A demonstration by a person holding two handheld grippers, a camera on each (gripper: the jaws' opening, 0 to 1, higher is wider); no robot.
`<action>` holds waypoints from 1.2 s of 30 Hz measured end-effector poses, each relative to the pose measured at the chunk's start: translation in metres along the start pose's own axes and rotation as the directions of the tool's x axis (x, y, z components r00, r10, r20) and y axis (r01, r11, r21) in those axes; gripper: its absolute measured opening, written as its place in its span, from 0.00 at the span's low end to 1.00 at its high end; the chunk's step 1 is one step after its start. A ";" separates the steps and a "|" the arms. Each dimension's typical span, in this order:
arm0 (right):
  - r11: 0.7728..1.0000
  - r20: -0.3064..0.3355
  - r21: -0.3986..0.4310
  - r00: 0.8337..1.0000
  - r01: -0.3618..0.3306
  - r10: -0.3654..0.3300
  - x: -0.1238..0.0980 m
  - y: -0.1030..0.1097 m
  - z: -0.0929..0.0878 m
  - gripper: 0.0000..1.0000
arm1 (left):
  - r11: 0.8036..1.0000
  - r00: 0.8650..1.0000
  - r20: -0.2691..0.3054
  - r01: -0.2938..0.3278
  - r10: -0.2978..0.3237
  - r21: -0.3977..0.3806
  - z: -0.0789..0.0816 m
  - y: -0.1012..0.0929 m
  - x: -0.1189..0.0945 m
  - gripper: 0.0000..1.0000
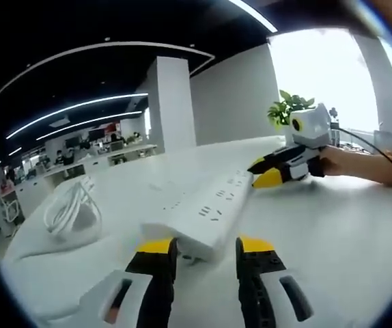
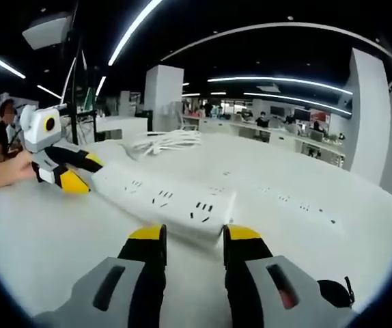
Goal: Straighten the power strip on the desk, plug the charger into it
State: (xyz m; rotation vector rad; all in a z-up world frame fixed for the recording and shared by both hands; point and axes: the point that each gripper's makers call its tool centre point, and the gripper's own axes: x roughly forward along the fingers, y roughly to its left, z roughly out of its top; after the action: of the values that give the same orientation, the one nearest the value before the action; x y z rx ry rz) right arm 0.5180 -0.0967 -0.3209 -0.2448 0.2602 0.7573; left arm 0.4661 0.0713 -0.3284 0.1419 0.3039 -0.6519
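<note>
A long white power strip [image 1: 206, 213] [image 2: 175, 198] lies on the white desk [image 1: 332, 232] [image 2: 39, 232], running between my two grippers. My left gripper [image 1: 206, 249] is open, its yellow-tipped jaws just short of the strip's near end, which is wider than the gap. In the right gripper view the left gripper [image 2: 80, 172] sits at the strip's far end. My right gripper [image 2: 194, 236] is open too, at the opposite end, and appears as the right gripper [image 1: 264, 172] in the left gripper view. A coiled white cable [image 1: 72, 208] [image 2: 165, 142] lies beside the strip.
A second run of sockets [image 2: 298, 201] [image 1: 165, 188] lies flat alongside the strip. A person's hand [image 1: 360, 164] [image 2: 5, 171] holds each far gripper. A green plant [image 1: 288, 108] stands behind the desk, with office desks and a white pillar [image 1: 172, 102] beyond.
</note>
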 end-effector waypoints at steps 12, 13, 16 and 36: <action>1.000 0.002 0.008 1.000 0.016 -0.016 -0.002 -0.001 0.000 0.26 | 1.000 1.000 0.005 -0.015 0.015 0.003 -0.001 0.003 -0.001 0.33; 1.000 0.001 0.010 1.000 0.015 -0.015 -0.002 0.000 0.000 0.26 | 1.000 1.000 0.005 -0.015 0.015 0.003 -0.001 0.003 -0.001 0.32; 1.000 0.000 0.015 1.000 0.016 -0.016 -0.003 0.001 0.000 0.25 | 1.000 1.000 0.003 -0.020 0.020 0.014 -0.002 0.004 -0.002 0.32; 0.999 -0.024 -0.017 0.999 0.040 -0.040 -0.003 0.012 0.002 0.24 | 1.000 1.000 0.000 -0.002 0.002 0.011 -0.003 0.012 -0.009 0.31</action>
State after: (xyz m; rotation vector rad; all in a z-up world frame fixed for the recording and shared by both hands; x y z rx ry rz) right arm 0.5073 -0.0896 -0.3196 -0.2743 0.2714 0.7173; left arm 0.4656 0.0864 -0.3280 0.1526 0.3001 -0.6517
